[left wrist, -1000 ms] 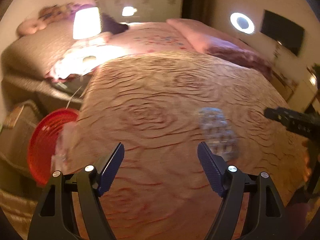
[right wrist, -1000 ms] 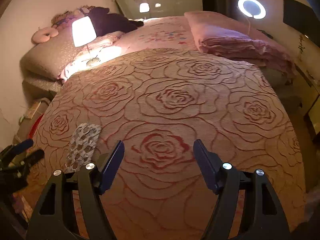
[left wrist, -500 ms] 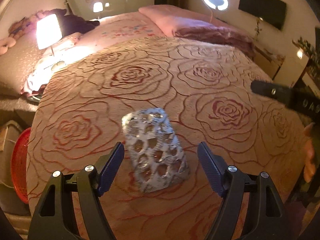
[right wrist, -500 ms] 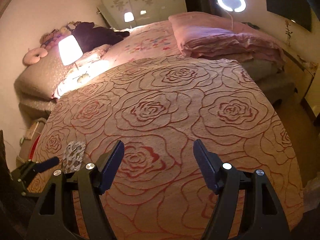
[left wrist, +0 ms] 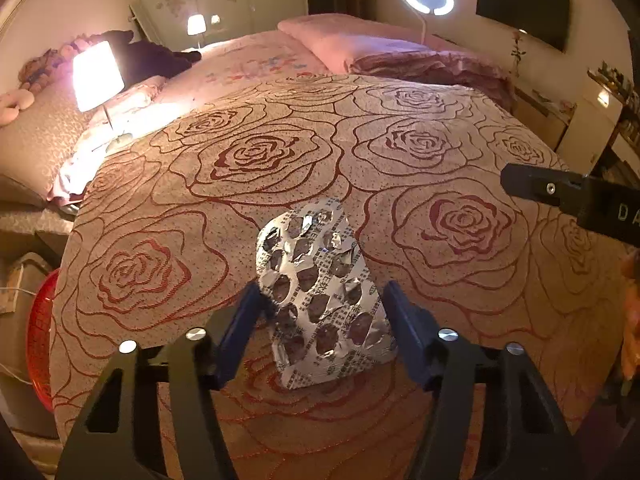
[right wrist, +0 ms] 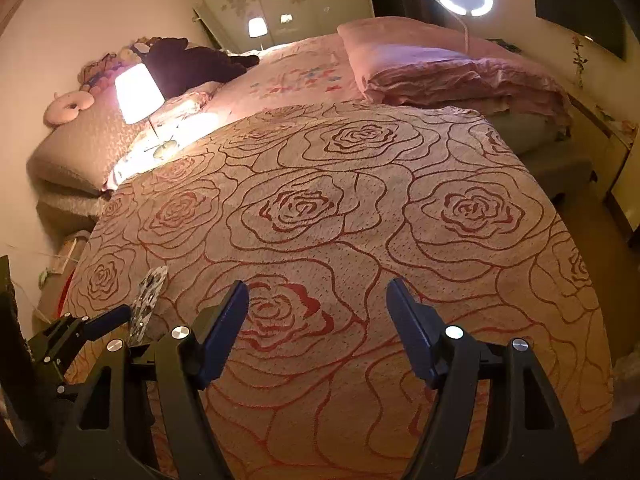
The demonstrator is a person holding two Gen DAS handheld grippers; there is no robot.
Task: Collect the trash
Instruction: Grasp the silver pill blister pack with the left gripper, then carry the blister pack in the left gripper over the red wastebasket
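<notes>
Blister pack [left wrist: 320, 300] sits between left gripper [left wrist: 324, 312] fingers, closing but not yet clamped; pinch both long edges evenly off the bedspread [left wrist: 420, 168]; right gripper [right wrist: 318, 312] open, empty.

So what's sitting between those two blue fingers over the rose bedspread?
In the left wrist view, an emptied foil pill pack stands between the closing left gripper fingers.

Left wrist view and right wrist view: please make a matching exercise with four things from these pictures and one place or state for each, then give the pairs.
Things:
1. blister pack
2. left gripper
3. right gripper
4. red basket

States:
A. beside the bed, low at the left
B. open over bare bedspread
C. closing around the foil
D. emptied, on the bedspread

Pairs: 1-D, 2-C, 3-B, 4-A
</notes>
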